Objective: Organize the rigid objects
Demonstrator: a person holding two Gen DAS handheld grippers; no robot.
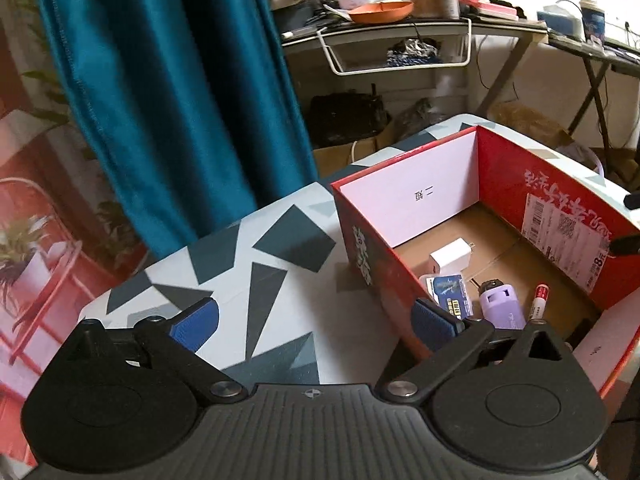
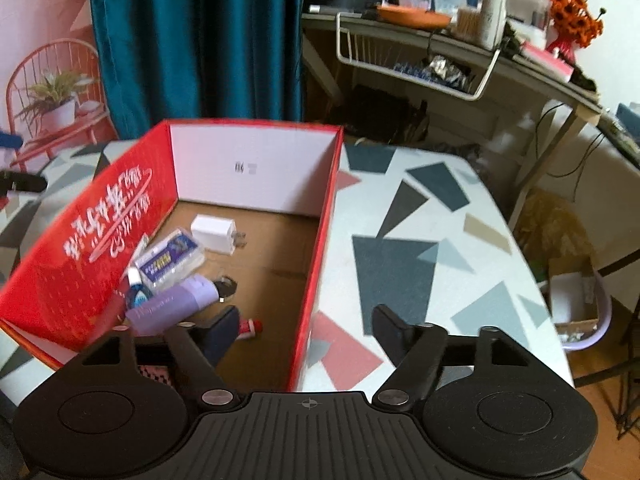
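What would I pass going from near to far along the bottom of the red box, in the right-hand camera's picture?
Red-capped tube → purple case → clear plastic packet with a blue label → white charger plug → the box's white back wall.

Small items point(image 2: 176, 264) inside red box point(image 2: 320, 216)

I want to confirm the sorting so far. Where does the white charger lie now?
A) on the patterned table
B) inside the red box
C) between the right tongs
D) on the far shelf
B: the white charger lies on the cardboard floor of the red box.
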